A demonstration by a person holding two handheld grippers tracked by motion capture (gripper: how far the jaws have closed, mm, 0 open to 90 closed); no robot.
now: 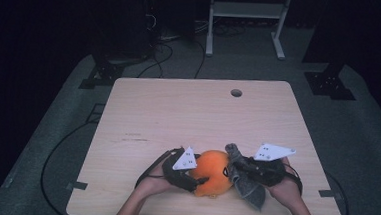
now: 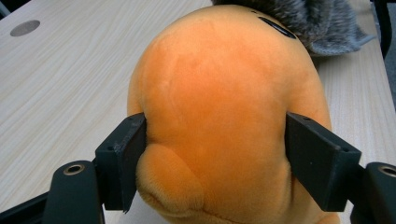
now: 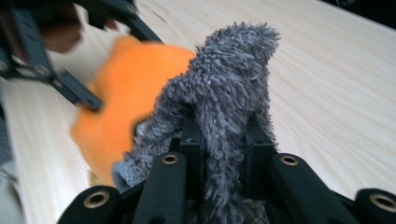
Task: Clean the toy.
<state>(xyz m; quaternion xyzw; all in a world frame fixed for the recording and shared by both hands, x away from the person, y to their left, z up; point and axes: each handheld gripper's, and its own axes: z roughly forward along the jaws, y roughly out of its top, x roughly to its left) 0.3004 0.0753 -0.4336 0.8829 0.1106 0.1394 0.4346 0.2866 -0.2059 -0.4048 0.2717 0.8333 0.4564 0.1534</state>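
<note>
An orange plush toy [image 1: 213,172] sits near the table's front edge. My left gripper [image 1: 197,179] is shut on it: in the left gripper view the two black pads [image 2: 122,156] press into the sides of the orange plush toy [image 2: 219,112]. My right gripper [image 1: 240,166] is shut on a grey shaggy cloth [image 1: 246,181], which hangs against the toy's right side. In the right gripper view the grey cloth [image 3: 224,112] bunches up between the jaws, with the orange toy [image 3: 121,102] blurred behind it at the left.
The wooden table [image 1: 198,118] has a round cable hole [image 1: 236,93] near its far edge. A white stand [image 1: 246,21] and loose cables lie on the floor beyond. Dark equipment bases stand at both far corners.
</note>
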